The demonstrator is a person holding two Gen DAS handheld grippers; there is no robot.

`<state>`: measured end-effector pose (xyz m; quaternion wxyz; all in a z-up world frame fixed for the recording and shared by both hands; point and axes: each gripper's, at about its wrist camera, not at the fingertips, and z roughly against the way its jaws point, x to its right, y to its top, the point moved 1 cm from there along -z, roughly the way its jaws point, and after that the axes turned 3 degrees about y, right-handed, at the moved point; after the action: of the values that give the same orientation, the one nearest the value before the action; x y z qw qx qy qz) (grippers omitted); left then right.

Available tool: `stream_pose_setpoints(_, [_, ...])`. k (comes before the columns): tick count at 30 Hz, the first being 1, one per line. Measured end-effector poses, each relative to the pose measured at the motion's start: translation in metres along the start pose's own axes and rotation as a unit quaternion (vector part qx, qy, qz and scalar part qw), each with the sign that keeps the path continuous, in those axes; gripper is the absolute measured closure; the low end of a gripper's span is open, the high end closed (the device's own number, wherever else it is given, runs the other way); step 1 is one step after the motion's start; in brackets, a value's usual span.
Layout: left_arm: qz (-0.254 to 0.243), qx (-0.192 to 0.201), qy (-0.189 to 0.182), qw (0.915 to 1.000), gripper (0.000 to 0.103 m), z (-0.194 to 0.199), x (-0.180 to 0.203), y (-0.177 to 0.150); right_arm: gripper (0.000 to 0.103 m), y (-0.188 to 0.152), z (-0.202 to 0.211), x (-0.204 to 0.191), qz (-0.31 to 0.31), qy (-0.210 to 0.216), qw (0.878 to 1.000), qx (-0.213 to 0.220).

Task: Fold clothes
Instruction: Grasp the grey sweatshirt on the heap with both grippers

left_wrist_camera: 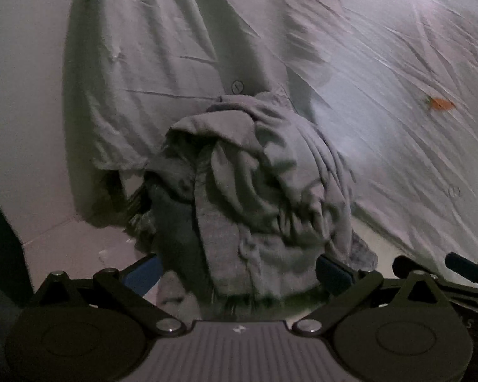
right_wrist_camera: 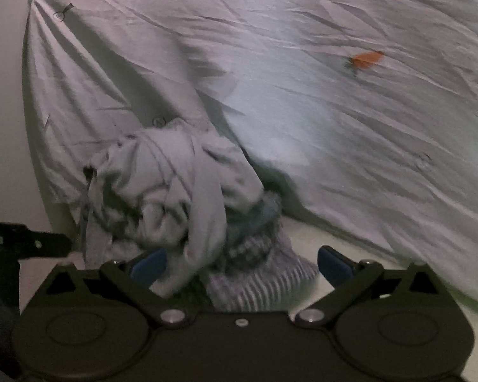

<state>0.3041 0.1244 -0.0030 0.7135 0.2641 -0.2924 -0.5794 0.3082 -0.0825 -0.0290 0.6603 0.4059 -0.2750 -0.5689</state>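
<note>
left wrist view: grey garment bundle (left_wrist_camera: pixel 255 191) lies crumpled between spread jaws of left gripper (left_wrist_camera: pixel 239 270); right gripper (right_wrist_camera: pixel 242 264) likewise released. soft, limp, light; pinch an outer hem.

A wrinkled white bedsheet (left_wrist_camera: pixel 382 73) bears a small orange mark (left_wrist_camera: pixel 440 103), beside a pale tiled floor (left_wrist_camera: pixel 25 146).

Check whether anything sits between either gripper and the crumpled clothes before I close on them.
Nothing visible does. The crumpled clothes bunch directly between the open fingers of the left gripper, and likewise fill the gap of the right gripper, also open.
</note>
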Motion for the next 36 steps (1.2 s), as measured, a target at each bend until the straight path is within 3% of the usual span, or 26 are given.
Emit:
stream_pose_setpoints(5, [0.017,-0.018,-0.012,0.9996,0.011,-0.039,0.003,0.031,0.016,0.028,-0.044,-0.003,0.008,0.007,1.000,0.001])
stream_pose_setpoints(9, [0.037,-0.019,-0.025,0.9988,0.024,-0.061,-0.002,0.050,0.026,0.044,-0.074,-0.003,0.006,0.021,1.000,-0.006])
stream_pose_setpoints(14, [0.057,-0.006,-0.070,0.9959,0.043,-0.076,-0.006,0.062,0.028,0.056,-0.103,0.001,-0.025,0.057,0.998,-0.009])
stream_pose_setpoints(16, [0.058,-0.005,-0.069,0.9959,0.051,-0.082,-0.005,0.064,0.030,0.057,-0.113,0.001,-0.036,0.064,0.997,-0.014])
stream_pose_setpoints(19, [0.056,-0.004,-0.070,0.9960,0.063,-0.085,-0.005,0.065,0.050,0.060,-0.123,0.002,-0.066,0.087,0.994,-0.021])
stream_pose_setpoints(21, [0.049,0.000,-0.075,0.9960,0.073,-0.084,-0.004,0.065,0.072,0.060,-0.128,0.002,-0.080,0.107,0.991,-0.028])
stream_pose_setpoints(24, [0.042,0.005,-0.075,0.9963,0.079,-0.082,-0.003,0.063,0.091,0.062,-0.128,-0.005,-0.049,0.107,0.992,-0.036])
stream_pose_setpoints(27, [0.043,0.010,-0.072,0.9964,0.084,-0.078,-0.002,0.061,0.096,0.060,-0.120,-0.009,-0.009,0.100,0.994,-0.031])
stream_pose_setpoints(36, [0.020,0.033,-0.064,0.9972,0.094,-0.048,0.014,0.056,0.097,0.056,-0.072,0.001,-0.002,0.060,0.998,0.024])
